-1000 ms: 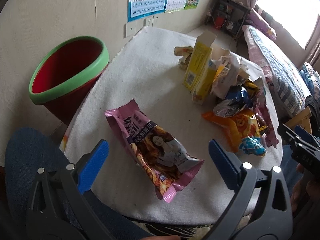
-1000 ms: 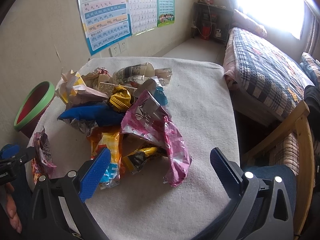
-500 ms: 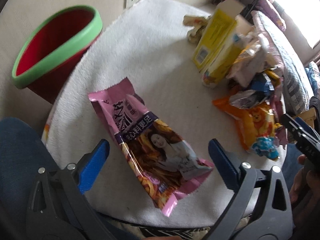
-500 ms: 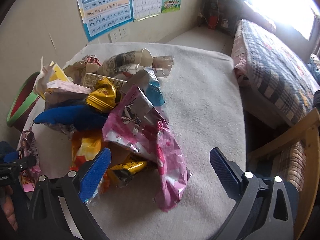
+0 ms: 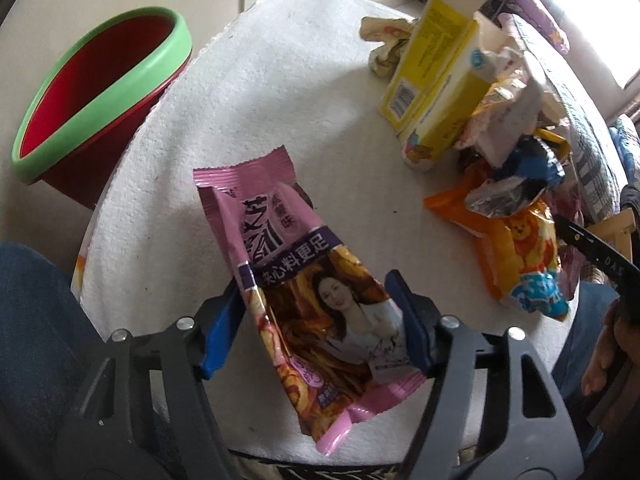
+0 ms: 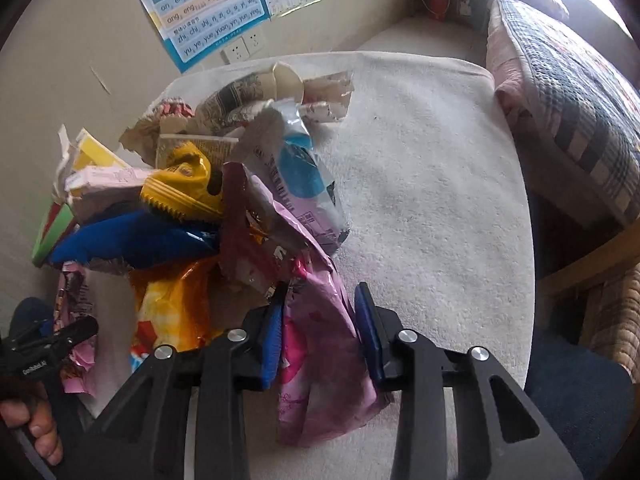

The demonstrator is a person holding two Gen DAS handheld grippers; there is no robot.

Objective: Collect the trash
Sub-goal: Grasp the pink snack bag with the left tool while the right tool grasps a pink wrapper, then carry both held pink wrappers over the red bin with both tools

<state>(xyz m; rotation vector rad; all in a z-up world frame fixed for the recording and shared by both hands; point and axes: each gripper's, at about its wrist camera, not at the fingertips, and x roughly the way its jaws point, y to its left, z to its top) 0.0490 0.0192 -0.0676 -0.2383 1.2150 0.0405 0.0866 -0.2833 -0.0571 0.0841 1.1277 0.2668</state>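
We record both jaws clamped on wrappers. The left gripper [image 5: 320, 320] has its jaws pressed against the two long edges of the pink snack wrapper [image 5: 288, 256], which lies flat on the bench [image 5: 248, 92] near its front edge, apart from the main litter. The right gripper [image 6: 318, 328] has its jaws squeezed on the crumpled pink foil bag [image 6: 320, 356] at the near end of the trash pile [image 6: 208, 200].

Risks, as we judge them:
- The left grip is across the width of a thin, glossy film. It may buckle and slide out on lifting, since nothing stiff sits between the blue pads [image 5: 408, 316].
- The pink foil bag is tucked under neighbouring wrappers. Pulling it may drag the orange bag [image 6: 172, 304] or silver-blue packet [image 6: 296, 176] along and scatter them, possibly off the bench.
- The yellow carton [image 5: 432, 76] stands upright against the pile. A disturbance could tip it.
- The red bin with green rim [image 5: 100, 92] sits below the bench's left-far side. A light wrapper released too high may miss it.

Surface: a white, towel-like cover over a rounded bench, which we expect to give some friction against sliding.

Room: beige wall with pinyin charts [image 6: 208, 8] and sockets, a plaid-quilted bed [image 6: 568, 92] to the right, a bright window beyond and a wooden chair frame [image 6: 588, 276] at the near right.
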